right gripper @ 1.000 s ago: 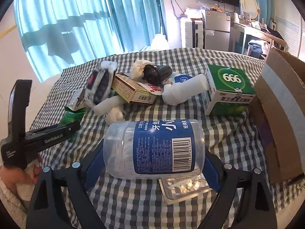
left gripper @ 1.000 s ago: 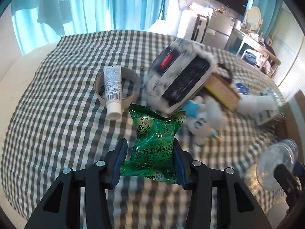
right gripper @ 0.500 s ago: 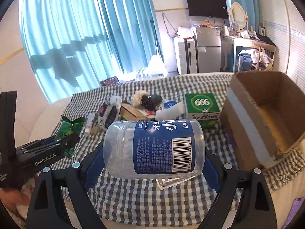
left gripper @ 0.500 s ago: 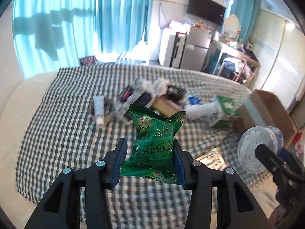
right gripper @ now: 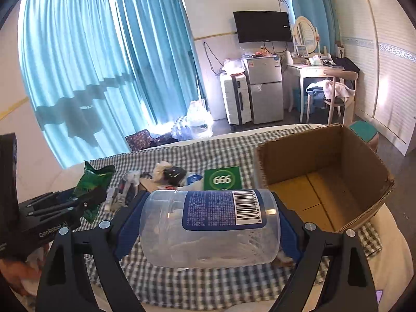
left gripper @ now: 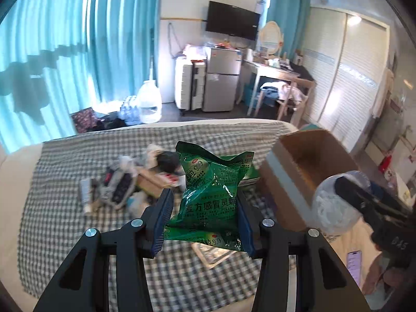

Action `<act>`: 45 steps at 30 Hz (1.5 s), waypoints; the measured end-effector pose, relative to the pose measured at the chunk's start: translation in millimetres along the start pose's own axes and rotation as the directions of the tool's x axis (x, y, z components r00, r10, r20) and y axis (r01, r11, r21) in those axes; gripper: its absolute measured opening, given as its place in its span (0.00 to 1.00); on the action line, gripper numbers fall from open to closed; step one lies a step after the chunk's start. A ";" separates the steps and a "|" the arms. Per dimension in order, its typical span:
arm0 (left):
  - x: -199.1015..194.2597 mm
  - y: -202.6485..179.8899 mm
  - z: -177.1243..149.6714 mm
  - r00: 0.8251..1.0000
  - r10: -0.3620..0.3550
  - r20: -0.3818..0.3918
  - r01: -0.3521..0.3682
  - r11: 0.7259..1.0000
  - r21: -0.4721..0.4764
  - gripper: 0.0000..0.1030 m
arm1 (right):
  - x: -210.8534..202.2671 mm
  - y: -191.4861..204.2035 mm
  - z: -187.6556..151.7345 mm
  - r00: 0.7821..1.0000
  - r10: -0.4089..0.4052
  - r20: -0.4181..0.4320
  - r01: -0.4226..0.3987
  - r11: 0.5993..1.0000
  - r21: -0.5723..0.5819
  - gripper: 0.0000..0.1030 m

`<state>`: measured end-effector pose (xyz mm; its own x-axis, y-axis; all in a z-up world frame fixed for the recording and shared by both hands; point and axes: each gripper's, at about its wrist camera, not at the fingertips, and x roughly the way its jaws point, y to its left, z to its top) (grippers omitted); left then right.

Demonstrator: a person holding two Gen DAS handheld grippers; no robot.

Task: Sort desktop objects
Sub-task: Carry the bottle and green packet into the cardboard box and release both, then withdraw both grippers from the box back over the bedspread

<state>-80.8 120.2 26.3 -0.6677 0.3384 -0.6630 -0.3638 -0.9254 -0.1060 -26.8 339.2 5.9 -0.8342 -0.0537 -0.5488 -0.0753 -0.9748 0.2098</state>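
Rising since a second ago, the left claw (left gripper: 204,223) clamps the green sachet (left gripper: 212,197) and the right claw (right gripper: 208,230) grips the clear jar (right gripper: 210,227), both now high above the checked tabletop (right gripper: 221,280), near the open cardboard box (right gripper: 322,179) at right, ready for dropping.

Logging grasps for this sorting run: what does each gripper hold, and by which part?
Left gripper: green medicine sachet, pinched at its lower side edges. Right gripper: clear plastic jar, lying sideways, clamped at its two ends.
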 end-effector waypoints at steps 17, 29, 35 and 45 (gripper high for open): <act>93.2 -165.3 26.0 0.978 -0.183 -0.097 0.198 0.963 0.181 0.46 | 28.7 -172.9 26.3 0.977 -0.207 -0.057 0.213 0.964 0.158 0.85; 148.7 -220.7 26.8 0.958 -0.262 -0.119 0.281 0.942 0.182 0.48 | 51.4 -230.7 27.1 0.961 -0.260 -0.091 0.275 0.926 0.257 0.86; 148.2 -221.1 23.2 0.965 -0.243 -0.094 0.259 0.940 0.222 0.87 | 26.4 -237.5 31.7 0.952 -0.307 -0.005 0.295 0.911 0.288 0.92; 103.5 -171.2 24.6 0.980 -0.195 -0.048 0.201 0.957 0.211 0.93 | -2.6 -184.6 31.0 0.963 -0.269 0.022 0.258 0.939 0.226 0.92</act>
<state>-103.6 317.8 -5.9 -0.5520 0.5037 -0.6644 -0.6188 -0.7816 -0.0784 -27.7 526.1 -6.3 -0.7947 0.2155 -0.5674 -0.4092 -0.8807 0.2386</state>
